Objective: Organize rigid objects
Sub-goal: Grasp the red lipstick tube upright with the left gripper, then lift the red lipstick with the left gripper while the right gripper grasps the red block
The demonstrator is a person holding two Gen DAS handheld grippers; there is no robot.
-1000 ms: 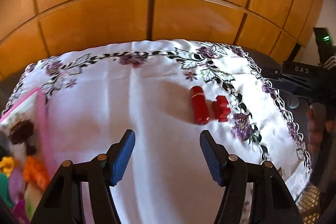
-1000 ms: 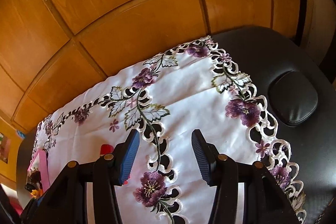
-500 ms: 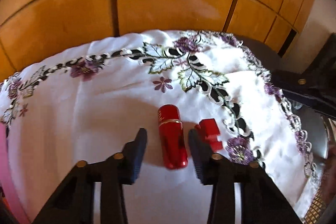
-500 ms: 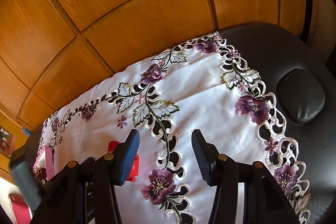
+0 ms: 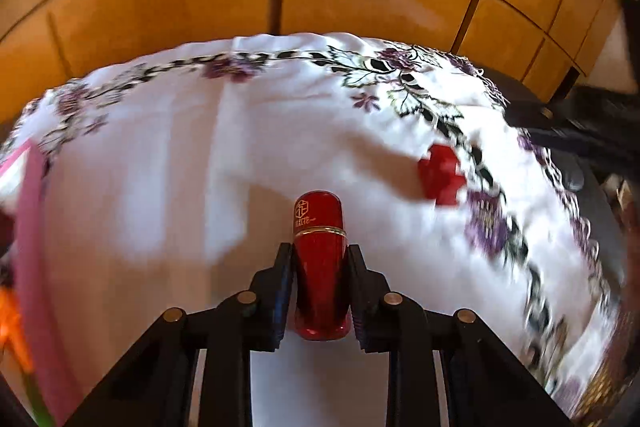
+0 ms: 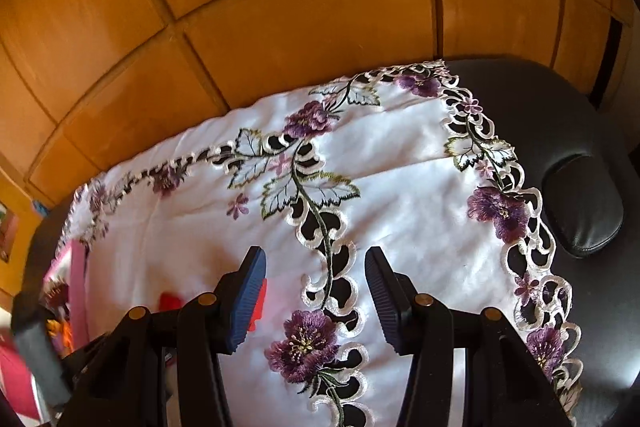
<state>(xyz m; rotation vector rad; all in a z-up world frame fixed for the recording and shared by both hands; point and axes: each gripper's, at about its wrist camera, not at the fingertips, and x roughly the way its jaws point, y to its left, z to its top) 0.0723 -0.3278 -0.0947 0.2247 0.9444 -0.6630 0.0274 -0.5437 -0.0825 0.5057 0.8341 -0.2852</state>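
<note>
Your left tool [image 5: 320,259] pinches the red cylinder [image 5: 320,267] at lower centre of the frame; your right tool [image 6: 316,263] is spread above the embroidered cloth [image 6: 400,211].

Left gripper [image 5: 319,269]: black angular plastic arms, brass-coloured round screws at the joints, dark blue ribbed pads [image 5: 284,283] | Right gripper [image 6: 316,297]: same black frame, brass screws, blue ridged pad on one finger [image 6: 249,297], darker ridged pad opposite
</note>
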